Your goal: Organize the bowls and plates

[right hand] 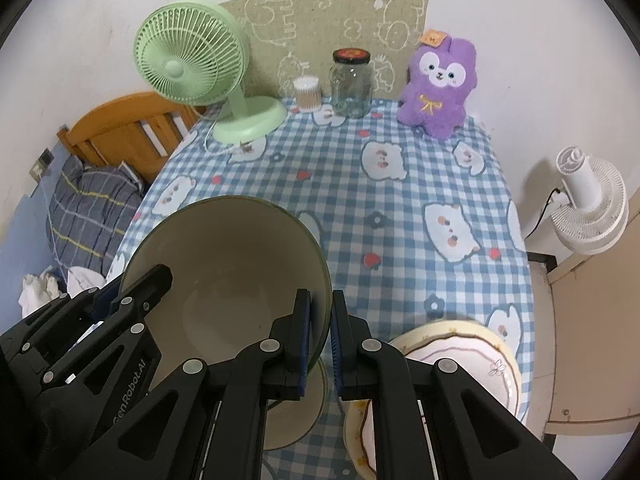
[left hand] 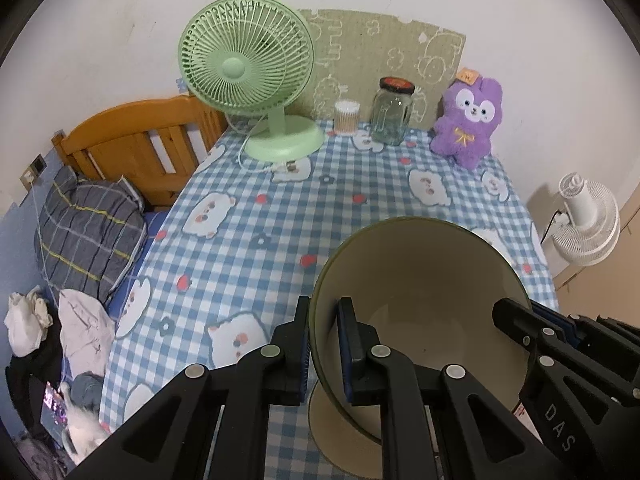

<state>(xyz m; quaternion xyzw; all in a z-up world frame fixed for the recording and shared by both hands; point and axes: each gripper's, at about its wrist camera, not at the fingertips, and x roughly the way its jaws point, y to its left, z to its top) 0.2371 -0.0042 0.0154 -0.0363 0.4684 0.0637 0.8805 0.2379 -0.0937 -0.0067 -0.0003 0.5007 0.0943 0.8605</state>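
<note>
While both clamp its rim, the left hand-held gripper and right hand-held gripper carry the bowl above the desk, just beside the plate; lowering it level onto a stack seems next.

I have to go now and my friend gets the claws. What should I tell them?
Left claw: shut on the left rim of the big green bowl.
Right claw: shut on the same bowl's right rim.
The bowl is tilted, held above another green dish on the checked tablecloth.
A pink-and-cream plate sits to the right, near the table's front edge.
Done: bowl gripped by both claws.
Left: probably set it down on the dish below, then sort the plate.
</note>
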